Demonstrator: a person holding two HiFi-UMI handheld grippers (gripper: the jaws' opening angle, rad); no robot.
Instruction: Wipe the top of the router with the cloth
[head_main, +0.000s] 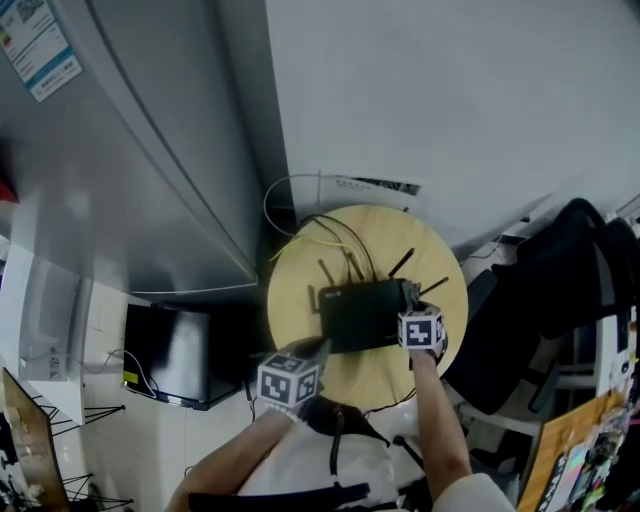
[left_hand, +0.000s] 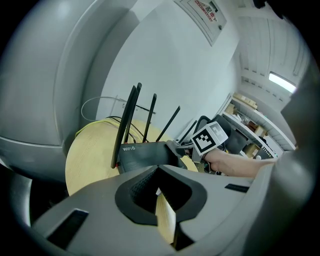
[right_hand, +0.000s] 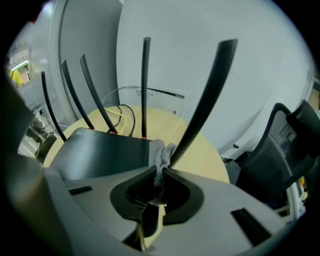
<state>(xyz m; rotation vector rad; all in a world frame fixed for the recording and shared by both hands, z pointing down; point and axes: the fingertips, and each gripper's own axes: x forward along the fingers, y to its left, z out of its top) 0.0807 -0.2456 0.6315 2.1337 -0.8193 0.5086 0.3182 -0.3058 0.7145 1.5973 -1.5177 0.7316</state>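
Right gripper: jaws pinched on one cloth, bunched at fingertips.
Left gripper: jaws together, empty.
Router: one, five antennas, ahead of both.

Soft, even indoor light fills the head view, rather dim and cool, with no hard shadows. The pale wall reads as flat grey, and the grey cabinet at far left carries a broad dull sheen. The black router loses its detail against the light wooden worktop, and the floor beside the worktop's left edge lies in shadow. Both gripper views bulge with wide-angle distortion: straight lines bow and the corners fall to black. In the left gripper view a ceiling strip light at far right burns out white, and the left gripper is soft close to the lens. The right gripper blurs likewise, and the cloth it pinches looks muted grey.
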